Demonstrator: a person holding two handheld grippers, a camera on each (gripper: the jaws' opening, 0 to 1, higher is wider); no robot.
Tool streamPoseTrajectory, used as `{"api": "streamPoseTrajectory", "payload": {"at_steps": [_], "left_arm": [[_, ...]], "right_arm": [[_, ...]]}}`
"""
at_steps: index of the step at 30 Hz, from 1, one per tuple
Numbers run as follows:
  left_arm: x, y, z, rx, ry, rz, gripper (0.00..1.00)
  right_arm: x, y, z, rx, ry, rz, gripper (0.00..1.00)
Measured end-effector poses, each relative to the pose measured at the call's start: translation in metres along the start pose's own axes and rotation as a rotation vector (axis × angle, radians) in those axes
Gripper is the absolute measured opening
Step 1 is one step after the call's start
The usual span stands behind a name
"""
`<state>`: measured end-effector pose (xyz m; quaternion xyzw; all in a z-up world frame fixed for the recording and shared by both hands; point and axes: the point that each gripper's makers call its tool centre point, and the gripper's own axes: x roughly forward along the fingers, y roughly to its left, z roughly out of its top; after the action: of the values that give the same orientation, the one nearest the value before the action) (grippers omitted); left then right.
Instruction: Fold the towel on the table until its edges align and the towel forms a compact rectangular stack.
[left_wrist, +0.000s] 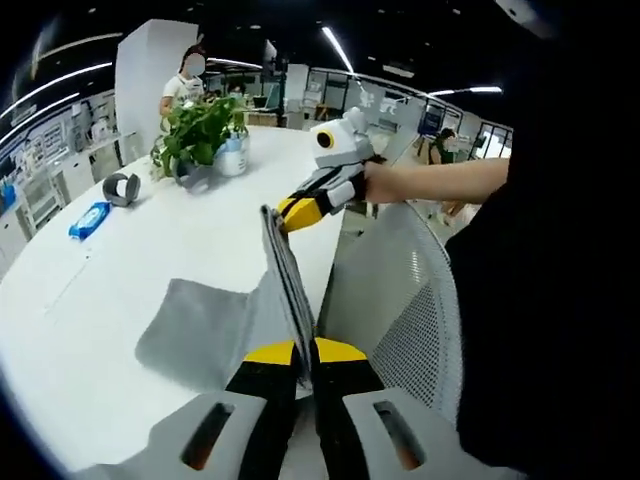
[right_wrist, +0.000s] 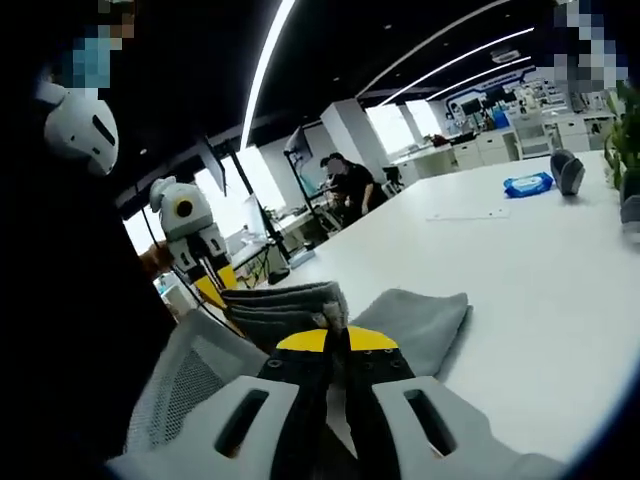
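Both hand-held grippers are clamped on the grey fabric towel (left_wrist: 215, 330) right now. In the left gripper view, the left hand-held gripper (left_wrist: 305, 352) has its yellow-tipped jaws pinched tight on the near end of a lifted fold, and the right hand-held gripper (left_wrist: 300, 212) comes in from the right, gripping the far end of that same raised edge. So the towel's edge is stretched taut between the two, standing up like a thin ridge over the near edge of the white round worktop (left_wrist: 120, 260), while the rest of the cloth droops down and lies flat on the worktop surface beside it.

In the right gripper view, the right hand-held gripper (right_wrist: 338, 345) is closed on the towel (right_wrist: 410, 320) too, with the layers bunched up right at its tips, and the left hand-held gripper (right_wrist: 212, 285) shows further back holding the other end.

A grey mesh office chair (left_wrist: 400, 300) sits just off the worktop's edge, right below the held fold. Further across the worktop there's a green potted plant (left_wrist: 200, 135), a roll of grey tape (left_wrist: 122, 188) near it, and a blue pack of wipes (left_wrist: 90, 220) toward the far-left side, all well apart from the towel. A person's bare forearm (left_wrist: 440, 180) reaches in behind the right one.
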<state>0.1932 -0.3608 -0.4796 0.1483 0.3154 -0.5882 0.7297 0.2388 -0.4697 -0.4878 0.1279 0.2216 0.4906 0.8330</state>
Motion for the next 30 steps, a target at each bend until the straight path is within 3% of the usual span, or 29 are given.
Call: {"api": "streamPoseTrajectory", "payload": {"at_steps": [5, 9, 13, 22, 30], "left_arm": [[-0.003, 0.023, 0.007, -0.056, -0.035, 0.000, 0.05], [-0.007, 0.048, 0.013, -0.056, -0.051, 0.045, 0.05], [-0.003, 0.077, 0.009, -0.046, -0.029, 0.093, 0.05], [0.011, 0.123, 0.001, -0.121, -0.043, 0.106, 0.04], [0.029, 0.160, -0.017, -0.180, -0.007, 0.130, 0.04]], "right_arm": [[0.003, -0.010, 0.006, 0.029, -0.008, -0.006, 0.02], [0.013, -0.019, 0.015, 0.047, -0.007, -0.012, 0.02], [0.026, -0.033, 0.017, 0.049, 0.028, -0.027, 0.02], [0.050, -0.073, 0.013, 0.128, 0.088, -0.068, 0.02], [0.069, -0.099, 0.007, 0.156, 0.151, -0.100, 0.02]]}}
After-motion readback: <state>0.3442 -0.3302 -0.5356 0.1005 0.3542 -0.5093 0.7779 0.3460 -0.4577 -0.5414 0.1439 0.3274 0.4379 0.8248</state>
